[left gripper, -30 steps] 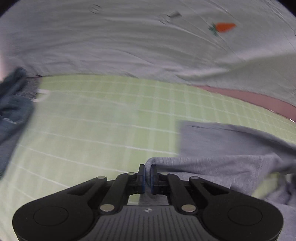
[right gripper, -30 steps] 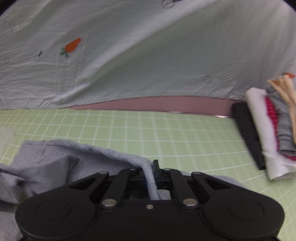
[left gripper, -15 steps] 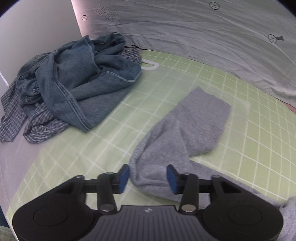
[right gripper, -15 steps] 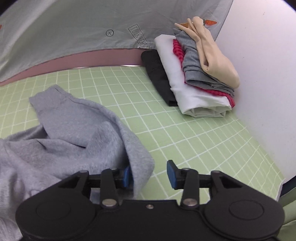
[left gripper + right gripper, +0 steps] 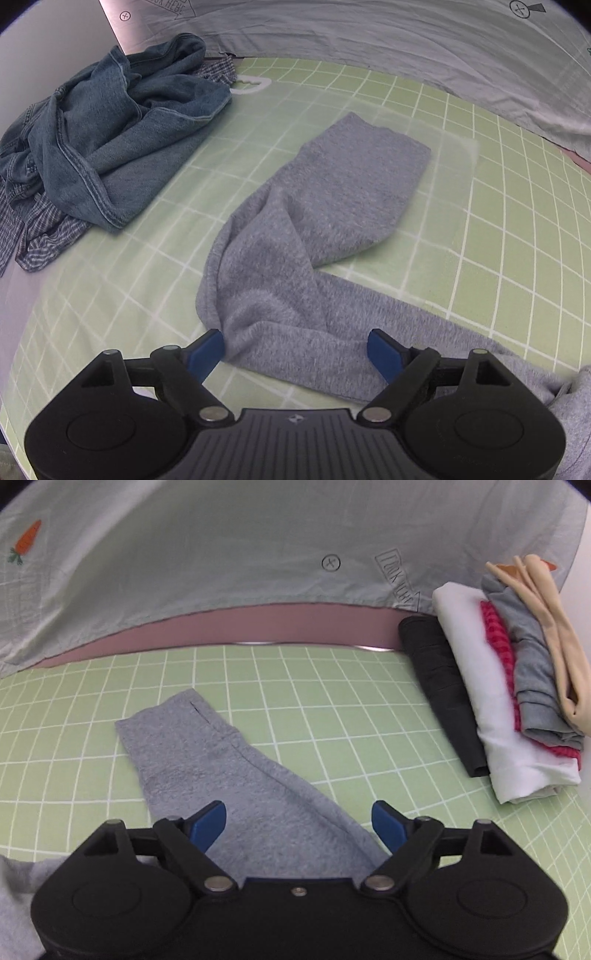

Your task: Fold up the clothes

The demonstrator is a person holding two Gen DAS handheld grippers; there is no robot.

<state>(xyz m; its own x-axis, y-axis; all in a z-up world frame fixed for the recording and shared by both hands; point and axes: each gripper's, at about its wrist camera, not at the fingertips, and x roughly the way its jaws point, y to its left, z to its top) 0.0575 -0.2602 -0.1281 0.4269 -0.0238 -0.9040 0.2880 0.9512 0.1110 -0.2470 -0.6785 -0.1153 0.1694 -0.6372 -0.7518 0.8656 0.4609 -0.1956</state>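
Both grippers let go: the left gripper point(image 5: 297, 349) has just been opening, jaws now wide, grey sweatpants point(image 5: 325, 221) lying slack between them on the green grid mat point(image 5: 498, 229). The right gripper point(image 5: 299, 821) has just been opening too, released over another part of the sweatpants point(image 5: 229, 771). Left of the sweatpants sits a crumpled denim heap point(image 5: 110, 140); right of them, a folded clothes stack point(image 5: 509, 686).
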